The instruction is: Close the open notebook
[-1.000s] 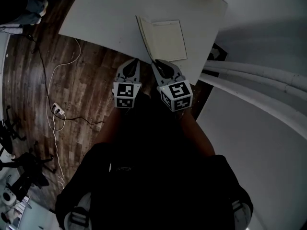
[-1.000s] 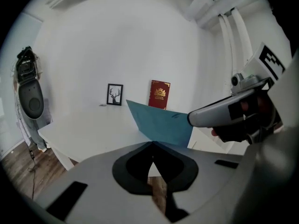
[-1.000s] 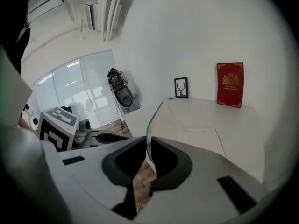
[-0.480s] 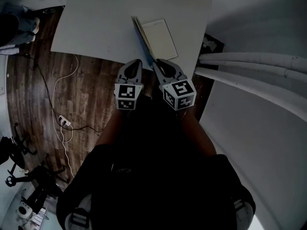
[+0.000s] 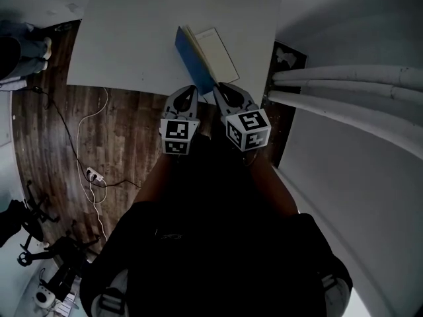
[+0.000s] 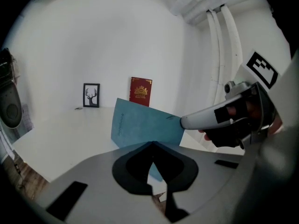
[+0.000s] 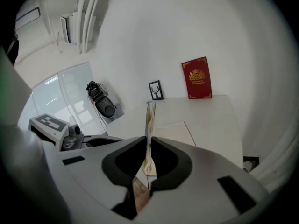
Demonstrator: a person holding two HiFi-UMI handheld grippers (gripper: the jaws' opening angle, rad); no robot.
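- Mid-close: our right gripper grasps the notebook's cover, which stands upright.
- Our left gripper is clenched and empty.
- Next we should swing the cover right, onto the pages.

The left gripper has its jaws together, empty. Just beside it, the right gripper pinches the notebook cover. Both tilt downward.

The notebook's blue cover, a moment ago only a thin raised edge left of the open page, now stands about upright and shows its blue outer face. The right gripper, jaws clamped on the cover's near edge, has swung it up.
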